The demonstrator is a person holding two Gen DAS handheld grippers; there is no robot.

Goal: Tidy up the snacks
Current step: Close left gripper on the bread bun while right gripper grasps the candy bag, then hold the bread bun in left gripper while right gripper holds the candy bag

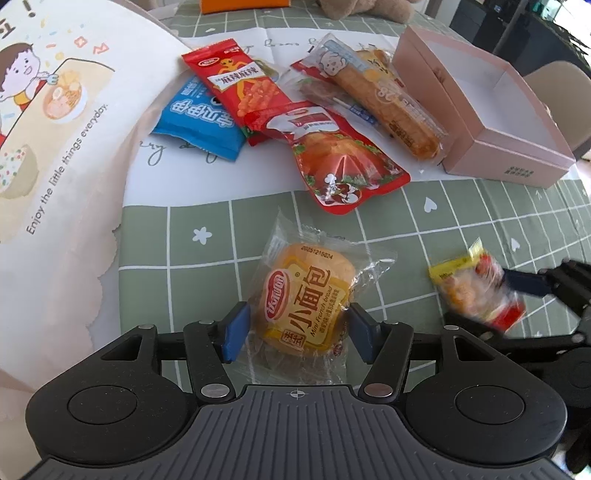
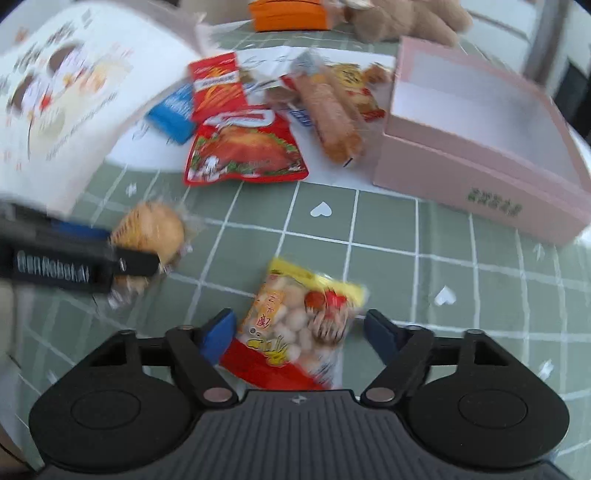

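Both grippers, left (image 1: 295, 332) and right (image 2: 299, 332), gape over snacks near the pink box (image 1: 517, 162).

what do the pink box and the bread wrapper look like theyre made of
Pink box: probably matte cardboard, with flat folded walls and a dull white inside. Bread wrapper: thin clear plastic film, glossy and crinkled at its sealed edges, the bun showing through.

There are seven snack packs (image 1: 306, 299), one pink box (image 1: 506, 155), one teddy bear (image 2: 406, 18) and two grippers (image 1: 295, 332).
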